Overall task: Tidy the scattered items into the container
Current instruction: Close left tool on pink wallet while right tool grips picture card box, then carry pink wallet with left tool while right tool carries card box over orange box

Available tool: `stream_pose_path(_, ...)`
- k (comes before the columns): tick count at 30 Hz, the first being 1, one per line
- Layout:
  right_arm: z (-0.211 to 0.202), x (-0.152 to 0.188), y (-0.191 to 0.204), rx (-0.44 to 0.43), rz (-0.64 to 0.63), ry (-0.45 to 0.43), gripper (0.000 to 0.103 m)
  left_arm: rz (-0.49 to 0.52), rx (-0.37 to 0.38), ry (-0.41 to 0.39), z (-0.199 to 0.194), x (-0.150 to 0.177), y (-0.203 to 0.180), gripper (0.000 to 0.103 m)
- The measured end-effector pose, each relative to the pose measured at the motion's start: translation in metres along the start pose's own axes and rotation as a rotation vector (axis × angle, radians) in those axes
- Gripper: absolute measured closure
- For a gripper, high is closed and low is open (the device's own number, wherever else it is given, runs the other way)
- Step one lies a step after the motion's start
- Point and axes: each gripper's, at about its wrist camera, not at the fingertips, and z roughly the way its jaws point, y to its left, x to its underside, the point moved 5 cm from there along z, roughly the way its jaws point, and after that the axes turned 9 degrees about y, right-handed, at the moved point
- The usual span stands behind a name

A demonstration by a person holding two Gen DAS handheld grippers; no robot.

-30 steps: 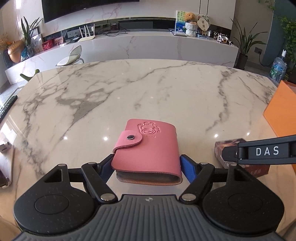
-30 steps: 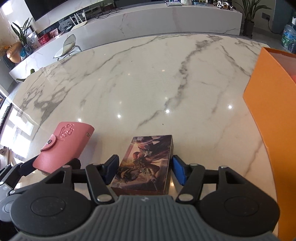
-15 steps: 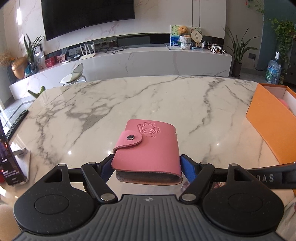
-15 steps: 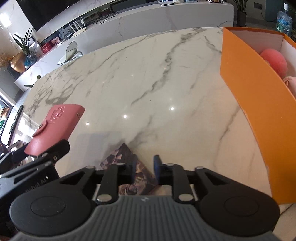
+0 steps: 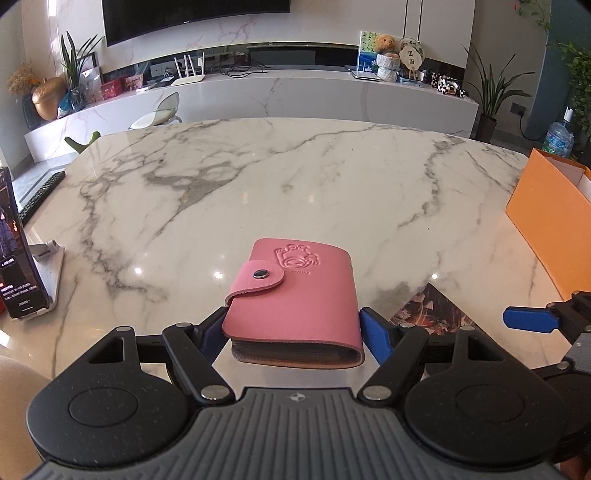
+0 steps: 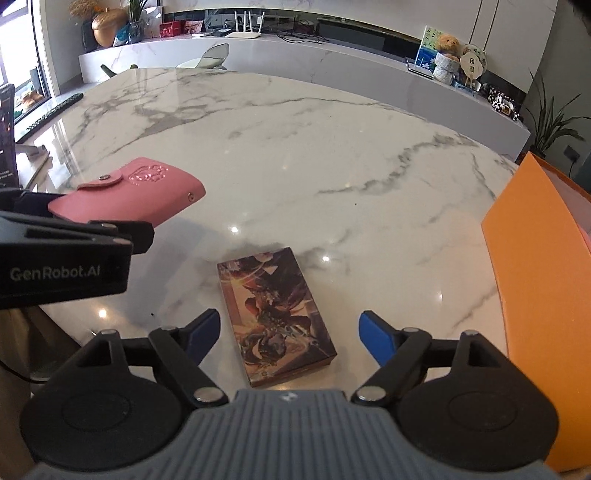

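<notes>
Pink wallet (image 5: 295, 299) (embossed motif), orange box (image 6: 532, 266), grey-veined white marble table (image 5: 295, 177)

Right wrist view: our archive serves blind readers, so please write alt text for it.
An open right gripper straddles an illustrated card box lying flat on a marble table. At left, the left gripper holds a pink wallet; an orange box stands at right.

- A home living room.
- Wall-mounted television (image 5: 195, 14) above a long marble media console (image 5: 295, 92).
- Teddy bear (image 5: 386, 42), router (image 5: 188, 75) and potted plants (image 5: 491, 88) along it.
- Marble-topped bench (image 5: 295, 184) in front.
</notes>
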Motion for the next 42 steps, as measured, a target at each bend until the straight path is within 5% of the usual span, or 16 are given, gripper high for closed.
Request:
stream_pose_path(17, 0.037, -0.009, -0.004, -0.056, 0.078, 0.087, 0.022, -0.008, 0.025, 0.080, 0.034, 0.006, 0.003, 0.015)
stream_pose_path(20, 0.035, -0.011, -0.001, -0.060, 0.060, 0.068, 0.036, -0.019, 0.028, 0.089, 0.037, 0.006, 0.005, 0.015)
stream_pose_path(22, 0.035, -0.012, 0.001, -0.050, 0.055, 0.070, 0.036, -0.019, 0.026, 0.089, 0.037, 0.006, 0.004, 0.015)
stream_pose_path(32, 0.029, -0.010, -0.012, -0.043, 0.149, 0.064, 0.038, -0.025, 0.021, 0.056, 0.023, 0.000, 0.003, 0.016)
stream_pose_path(42, -0.021, -0.011, -0.034, -0.031, 0.219, -0.060, 0.039, 0.034, 0.034, -0.044, -0.017, -0.012, -0.026, 0.016)
